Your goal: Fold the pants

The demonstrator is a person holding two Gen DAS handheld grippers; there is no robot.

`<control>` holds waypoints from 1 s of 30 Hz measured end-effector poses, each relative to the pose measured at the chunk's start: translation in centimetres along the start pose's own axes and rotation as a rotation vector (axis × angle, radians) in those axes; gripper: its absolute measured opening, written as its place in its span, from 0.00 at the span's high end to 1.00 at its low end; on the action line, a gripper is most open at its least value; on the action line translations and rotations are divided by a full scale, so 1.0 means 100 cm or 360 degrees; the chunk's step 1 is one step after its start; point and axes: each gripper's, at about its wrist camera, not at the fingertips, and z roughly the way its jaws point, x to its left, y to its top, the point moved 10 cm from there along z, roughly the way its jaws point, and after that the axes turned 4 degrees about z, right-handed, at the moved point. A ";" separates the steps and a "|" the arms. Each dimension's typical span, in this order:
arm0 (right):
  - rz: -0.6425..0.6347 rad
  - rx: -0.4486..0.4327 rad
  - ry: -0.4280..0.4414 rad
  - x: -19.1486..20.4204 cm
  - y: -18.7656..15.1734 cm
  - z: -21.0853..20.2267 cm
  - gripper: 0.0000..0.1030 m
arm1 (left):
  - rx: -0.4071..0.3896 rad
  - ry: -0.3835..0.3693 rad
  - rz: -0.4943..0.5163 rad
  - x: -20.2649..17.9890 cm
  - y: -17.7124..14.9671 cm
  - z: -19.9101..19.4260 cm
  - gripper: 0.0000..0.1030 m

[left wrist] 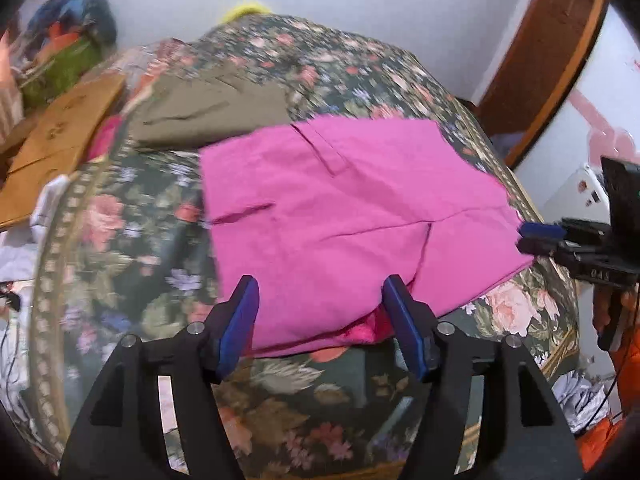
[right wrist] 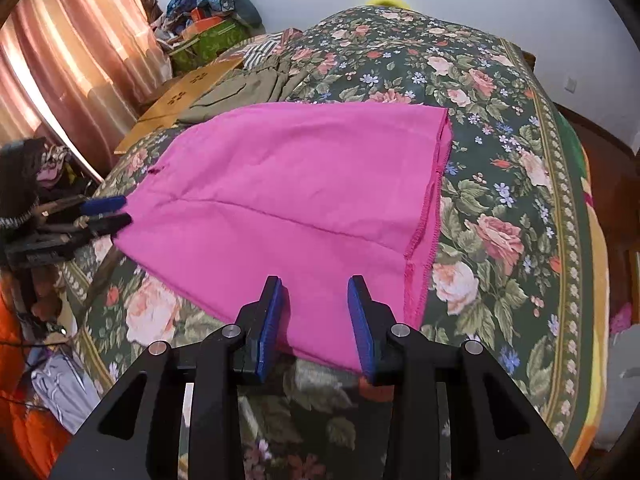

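Observation:
Pink pants (left wrist: 340, 208) lie folded flat on the floral bedspread (left wrist: 120, 240). They also show in the right wrist view (right wrist: 296, 200), with a stitched hem at the right. My left gripper (left wrist: 320, 312) is open and empty, its blue pads on either side of the near edge of the pants. My right gripper (right wrist: 316, 316) is open and empty at the near edge of the pants. In the left wrist view the right gripper (left wrist: 528, 236) sits at the pants' right edge. In the right wrist view the left gripper (right wrist: 124, 210) sits at their left edge.
Olive-green pants (left wrist: 208, 112) lie folded beyond the pink ones. A flat cardboard piece (left wrist: 60, 136) rests on the bed's left side. A pile of clothes and a green box (right wrist: 208, 40) stand at the far left. Curtains (right wrist: 60, 60) hang left. A wooden door frame (left wrist: 540, 60) is at right.

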 end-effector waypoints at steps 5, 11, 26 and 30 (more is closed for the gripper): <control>-0.0030 0.0000 -0.0055 0.000 -0.002 -0.013 0.65 | -0.0010 0.0061 -0.0106 0.013 -0.002 -0.020 0.24; -0.0047 -0.0137 -0.0016 0.015 0.016 -0.032 0.60 | 0.0075 -0.0173 -0.0425 0.012 -0.024 -0.015 0.21; -0.0114 -0.0138 0.0018 0.056 0.040 0.007 0.59 | 0.0101 -0.0619 -0.0783 -0.009 -0.043 0.007 0.05; -0.0115 -0.0032 0.0026 0.051 0.026 0.027 0.59 | 0.0037 -0.0717 -0.0840 -0.010 -0.034 0.010 0.05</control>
